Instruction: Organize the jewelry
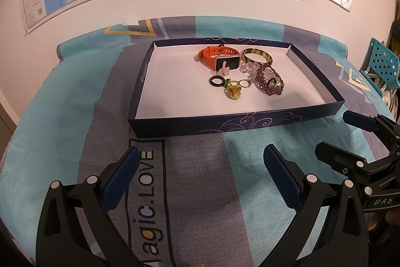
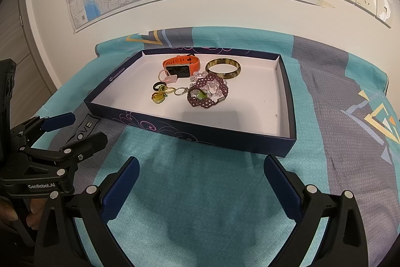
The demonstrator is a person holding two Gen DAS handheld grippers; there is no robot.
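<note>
Through the left wrist camera, the left claw (image 1: 201, 167) hangs wide open and empty over the patterned cloth (image 1: 195, 192), short of the near wall of the dark tray (image 1: 225, 123). All the jewelry lies inside it, bunched toward the far middle: an orange watch (image 1: 218, 57), an amber bangle (image 1: 256, 55), a purple beaded bracelet (image 1: 270, 81), a black ring (image 1: 216, 81) and a yellow charm (image 1: 235, 91), several touching or overlapping. That fits pieces gathered in and done, or a heap waiting to be spread out. The right claw (image 1: 345, 137) shows at the right edge, fingers apart. The right wrist camera shows the right claw (image 2: 201, 174) open, holding nothing, nearer the tray's (image 2: 225, 134) right corner. It alone shows clear beads (image 2: 212, 84) threaded under the bracelet, and the left claw (image 2: 77, 126) spread open.
</note>
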